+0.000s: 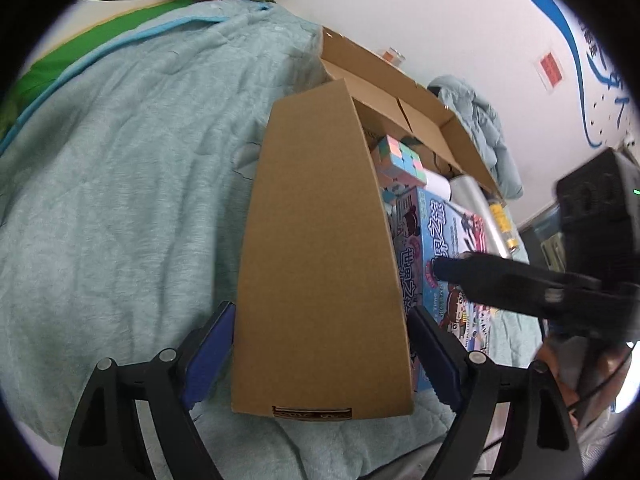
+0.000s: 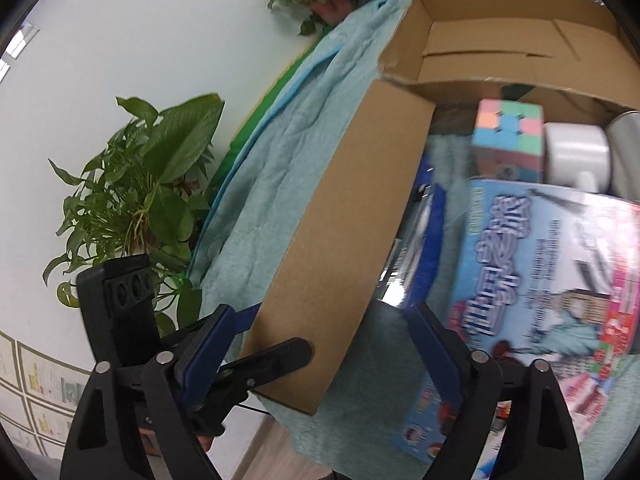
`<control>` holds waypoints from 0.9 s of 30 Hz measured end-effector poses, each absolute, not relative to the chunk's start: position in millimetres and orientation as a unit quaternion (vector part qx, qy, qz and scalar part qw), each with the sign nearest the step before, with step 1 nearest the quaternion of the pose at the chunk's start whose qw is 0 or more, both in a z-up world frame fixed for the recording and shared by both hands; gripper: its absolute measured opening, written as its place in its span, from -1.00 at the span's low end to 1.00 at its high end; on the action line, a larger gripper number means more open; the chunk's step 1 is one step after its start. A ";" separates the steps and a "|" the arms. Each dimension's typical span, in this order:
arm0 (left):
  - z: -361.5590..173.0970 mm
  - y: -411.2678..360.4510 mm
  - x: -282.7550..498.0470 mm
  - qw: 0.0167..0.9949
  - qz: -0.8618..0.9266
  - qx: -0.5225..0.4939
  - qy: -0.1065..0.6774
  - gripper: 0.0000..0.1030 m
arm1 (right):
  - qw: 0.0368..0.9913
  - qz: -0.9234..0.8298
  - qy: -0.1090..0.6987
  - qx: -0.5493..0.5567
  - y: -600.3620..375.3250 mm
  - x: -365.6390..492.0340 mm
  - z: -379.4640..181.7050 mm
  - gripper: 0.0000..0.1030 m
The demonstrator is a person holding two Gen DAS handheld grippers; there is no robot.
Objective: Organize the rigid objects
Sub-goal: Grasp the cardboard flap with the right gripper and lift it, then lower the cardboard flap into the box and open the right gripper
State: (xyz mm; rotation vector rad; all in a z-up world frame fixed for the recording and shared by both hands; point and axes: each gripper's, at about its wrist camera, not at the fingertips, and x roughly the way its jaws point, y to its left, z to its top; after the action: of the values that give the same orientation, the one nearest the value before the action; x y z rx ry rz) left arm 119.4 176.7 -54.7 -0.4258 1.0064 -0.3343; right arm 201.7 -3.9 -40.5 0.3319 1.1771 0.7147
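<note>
Cardboard box (image 1: 400, 120) lies on the teal blanket (image 1: 120, 200), its long axis running from near to far, open at the top. One long brown flap (image 1: 320, 260) stands up from its left wall and stretches toward the left wrist camera, between the spread blue-padded fingers of the left gripper (image 1: 320, 344); the jaws stand wide and the pads are just beside the flap's edges, though contact cannot be made out. Inside the box, a pastel puzzle cube (image 2: 508, 136) sits at the far end beside a white roll (image 2: 576, 156) and a silvery cylinder (image 1: 476, 200), whose lower parts are hidden. A blue printed game box (image 2: 552, 280) lies nearer, tilted, with its long axis also running near to far; its print is blurred. The right gripper (image 2: 320, 344) has its jaws wide, grasping nothing, with the flap's near corner between them. Leafy plants (image 2: 148, 184) stand at the left by the wall.
</note>
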 end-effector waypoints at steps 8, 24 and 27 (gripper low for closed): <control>-54.3 177.0 112.2 0.840 -0.156 -0.181 0.488 0.67 | 0.713 0.334 0.596 0.158 49.1 216.7 -83.8 0.38; 43.4 135.3 149.5 0.911 -0.166 -0.091 0.366 0.67 | 0.805 0.350 0.459 0.139 13.0 230.6 19.2 0.27; 66.2 119.6 175.3 0.922 -0.172 -0.068 0.339 0.67 | 0.820 0.350 0.430 0.140 -1.8 252.4 49.1 0.27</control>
State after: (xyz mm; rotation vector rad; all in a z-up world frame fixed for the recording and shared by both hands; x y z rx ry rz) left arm 175.3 119.6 66.2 -0.1393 0.6958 -0.3541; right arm 252.4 -1.8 49.1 0.2972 0.9164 0.7463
